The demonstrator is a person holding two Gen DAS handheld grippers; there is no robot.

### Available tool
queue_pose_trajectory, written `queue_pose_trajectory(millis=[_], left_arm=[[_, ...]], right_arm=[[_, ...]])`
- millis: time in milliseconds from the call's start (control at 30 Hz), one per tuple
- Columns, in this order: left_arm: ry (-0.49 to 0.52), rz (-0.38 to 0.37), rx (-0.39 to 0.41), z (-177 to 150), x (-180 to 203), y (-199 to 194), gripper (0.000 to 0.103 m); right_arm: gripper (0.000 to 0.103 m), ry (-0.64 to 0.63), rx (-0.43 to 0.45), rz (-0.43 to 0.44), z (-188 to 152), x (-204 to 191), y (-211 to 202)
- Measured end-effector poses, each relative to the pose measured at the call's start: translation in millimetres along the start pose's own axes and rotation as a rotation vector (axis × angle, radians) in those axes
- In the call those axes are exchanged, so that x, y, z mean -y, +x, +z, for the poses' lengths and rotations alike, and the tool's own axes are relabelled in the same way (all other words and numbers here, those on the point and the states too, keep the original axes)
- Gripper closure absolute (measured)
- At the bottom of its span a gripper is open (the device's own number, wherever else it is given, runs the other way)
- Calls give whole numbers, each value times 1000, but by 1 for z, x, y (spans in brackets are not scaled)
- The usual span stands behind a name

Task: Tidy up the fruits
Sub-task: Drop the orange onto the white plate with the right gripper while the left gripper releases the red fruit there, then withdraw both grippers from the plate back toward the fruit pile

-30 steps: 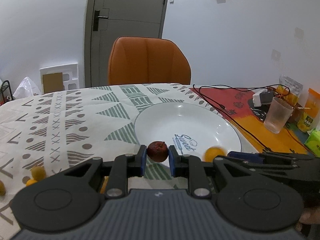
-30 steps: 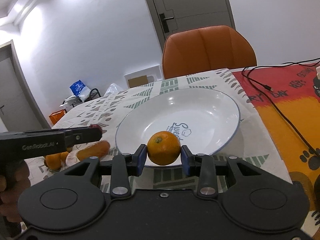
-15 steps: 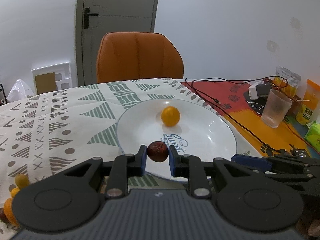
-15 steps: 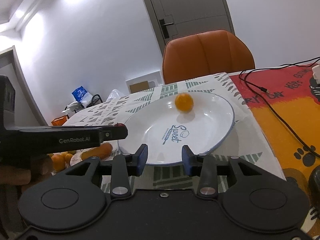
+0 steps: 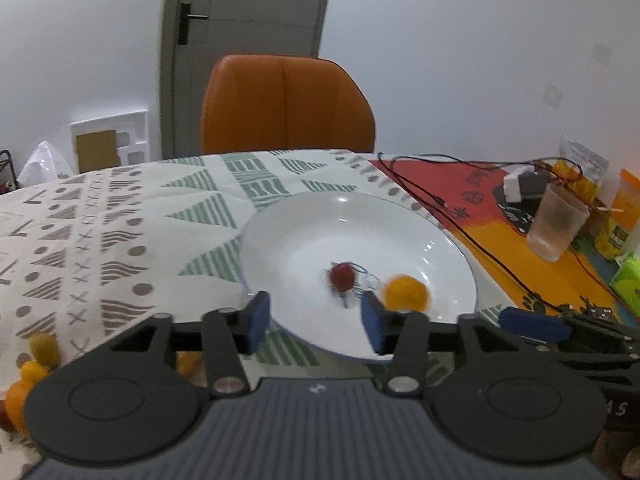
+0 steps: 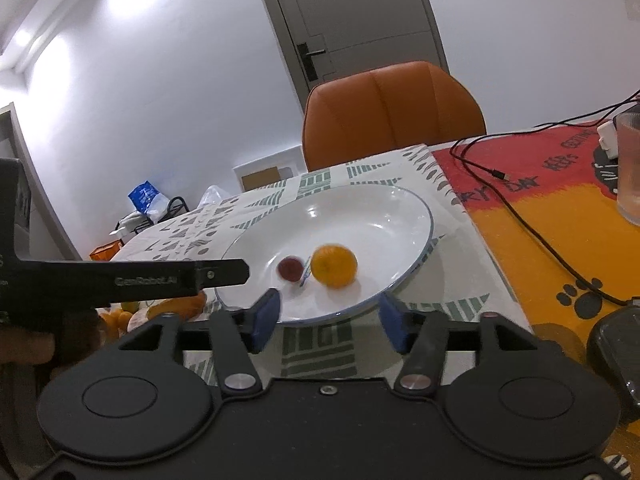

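A white plate (image 5: 288, 240) (image 6: 400, 208) lies on the patterned tablecloth. In it a small dark red fruit (image 5: 341, 275) (image 6: 290, 268) and an orange (image 5: 405, 293) (image 6: 334, 265) sit side by side, both blurred. My left gripper (image 5: 316, 322) hovers at the plate's near rim; its jaws are opening with nothing between them. My right gripper (image 6: 328, 322) is also at the near rim, jaws opening and empty. The left gripper's black body (image 6: 132, 280) shows at the left of the right wrist view. More small orange and yellow fruits (image 5: 28, 372) (image 6: 168, 308) lie left of the plate.
An orange chair (image 5: 286, 104) stands behind the table. On the red and orange mat at the right lie black cables (image 5: 440, 204), a frosted plastic cup (image 5: 556, 224), a charger and packets. A dark device (image 6: 616, 344) rests at the near right.
The left gripper let go of the red fruit, which now lies in the plate. The right jaws spread wider. The orange rolled from the plate's far side towards the near side.
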State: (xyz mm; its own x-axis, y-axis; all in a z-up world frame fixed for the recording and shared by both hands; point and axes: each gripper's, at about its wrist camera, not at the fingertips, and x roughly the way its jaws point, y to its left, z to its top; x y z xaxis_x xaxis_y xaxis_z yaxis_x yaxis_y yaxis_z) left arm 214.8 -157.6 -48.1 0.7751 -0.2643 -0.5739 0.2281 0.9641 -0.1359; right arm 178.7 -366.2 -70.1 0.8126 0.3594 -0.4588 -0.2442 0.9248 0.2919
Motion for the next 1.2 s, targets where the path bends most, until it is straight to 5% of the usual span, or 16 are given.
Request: queue_pose_trajectory(millis=[100, 267, 367, 800, 1200], left_arm=[[-15, 27, 19, -1, -9, -8, 38], [-56, 81, 73, -5, -23, -24, 23], [-74, 107, 115, -7, -31, -35, 17], [-171, 181, 198, -13, -65, -75, 6], [-202, 228, 173, -19, -103, -116, 0]], right_arm=[[37, -1, 9, 3, 1, -3, -1], [8, 0, 31, -4, 1, -7, -3], [0, 8, 50, -13, 2, -10, -5], [0, 5, 99, -64, 2, -31, -7], [0, -64, 72, 26, 4, -64, -3]])
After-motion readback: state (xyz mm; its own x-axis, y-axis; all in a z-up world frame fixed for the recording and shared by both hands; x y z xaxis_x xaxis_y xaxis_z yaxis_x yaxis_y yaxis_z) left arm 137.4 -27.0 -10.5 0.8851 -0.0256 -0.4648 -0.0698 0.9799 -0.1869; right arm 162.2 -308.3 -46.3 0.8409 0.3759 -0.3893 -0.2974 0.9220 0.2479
